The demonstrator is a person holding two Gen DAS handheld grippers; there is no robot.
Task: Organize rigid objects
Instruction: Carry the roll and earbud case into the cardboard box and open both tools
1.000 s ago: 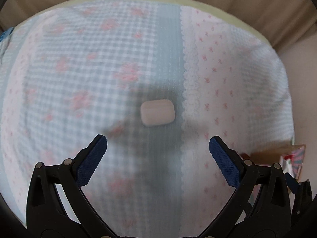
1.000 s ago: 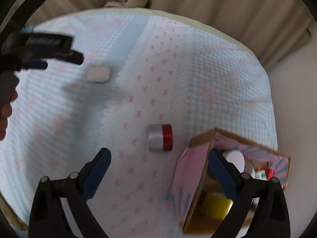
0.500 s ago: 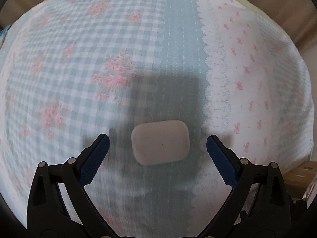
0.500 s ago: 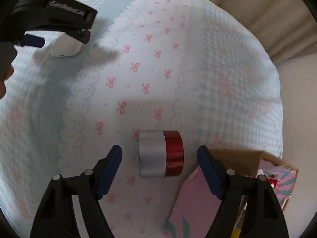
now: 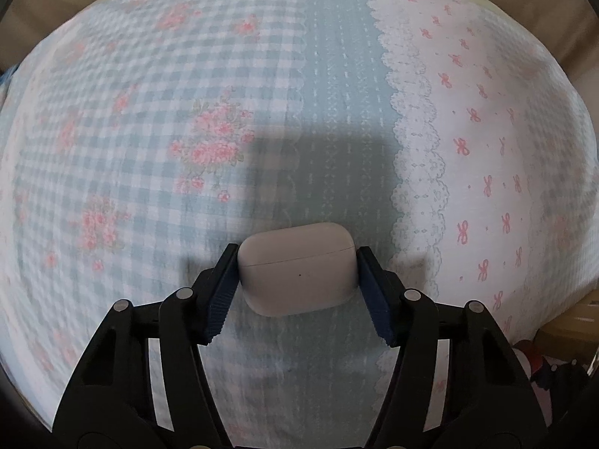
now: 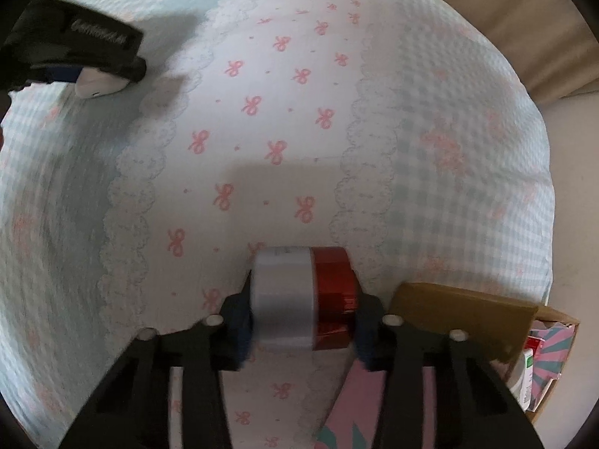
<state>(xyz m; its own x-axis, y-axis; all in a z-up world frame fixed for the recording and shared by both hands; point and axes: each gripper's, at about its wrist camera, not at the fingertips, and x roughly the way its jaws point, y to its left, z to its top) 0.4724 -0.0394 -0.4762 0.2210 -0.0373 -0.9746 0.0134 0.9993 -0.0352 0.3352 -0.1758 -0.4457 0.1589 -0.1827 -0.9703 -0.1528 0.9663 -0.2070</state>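
- White earbud case (image 5: 297, 267) sits between the pads of the left gripper (image 5: 297, 280), clamped across its long ends, seam line level, low over the patterned bedspread (image 5: 149, 149).
- Silver-and-red tape rolls (image 6: 303, 297), two side by side on one axis, are pinched end to end in the right gripper (image 6: 301, 312), just above the bedspread and beside the cardboard box (image 6: 460, 318).
- Lift both straight up before any sideways move; the case is smooth and rounded, so I'd judge it likely to squirt out if the squeeze drifts off centre.
- Rolls: the grip acts along the axis, so keep the pressure even or the pair could split apart.
- Box looks like the drop spot; its flap stands near the right gripper, so clear it on the way in.
- Readable text: embossed lettering on the left gripper's body in the right wrist view, too blurred to make out. Items in the box carry print, illegible.
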